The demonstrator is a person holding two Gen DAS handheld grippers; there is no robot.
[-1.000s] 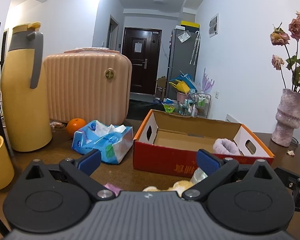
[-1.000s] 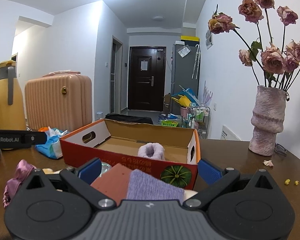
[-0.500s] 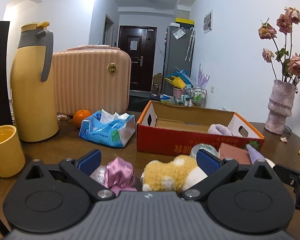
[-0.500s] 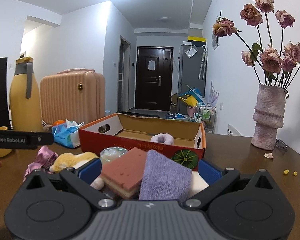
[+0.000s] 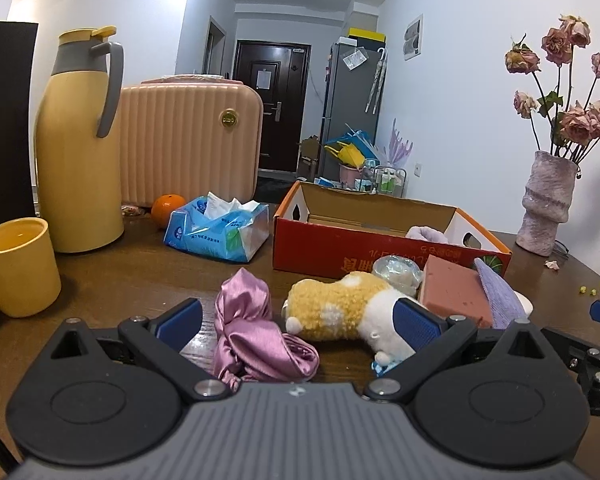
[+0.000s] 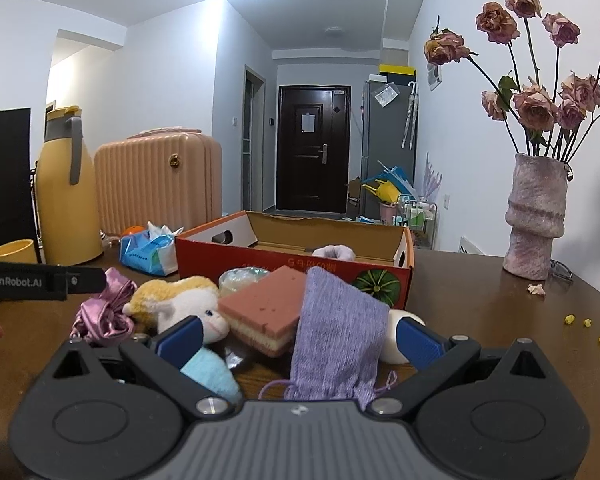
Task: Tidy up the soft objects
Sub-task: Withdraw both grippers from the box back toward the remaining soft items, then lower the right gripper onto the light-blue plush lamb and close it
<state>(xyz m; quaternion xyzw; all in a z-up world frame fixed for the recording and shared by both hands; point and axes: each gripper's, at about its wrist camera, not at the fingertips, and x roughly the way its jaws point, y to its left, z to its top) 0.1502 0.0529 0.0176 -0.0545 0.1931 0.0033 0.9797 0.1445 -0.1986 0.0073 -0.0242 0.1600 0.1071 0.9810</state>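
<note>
On left claw (image 6: 40, 281): "GenRobot.AI"

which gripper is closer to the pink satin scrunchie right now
Left. The left gripper has the pink satin scrunchie between its open jaws; the right gripper sits farther right, around the purple knit pouch.

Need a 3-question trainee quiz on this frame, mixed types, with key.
1. True or false: the box already holds a soft item.
2. Which lies between the plush and the purple cloth? A) sponge B) orange C) mug
3. What state are the left gripper and right gripper in?

Key: 1 true, a pale purple fuzzy item sits inside. 2 A. 3 both open, holding nothing.
</note>
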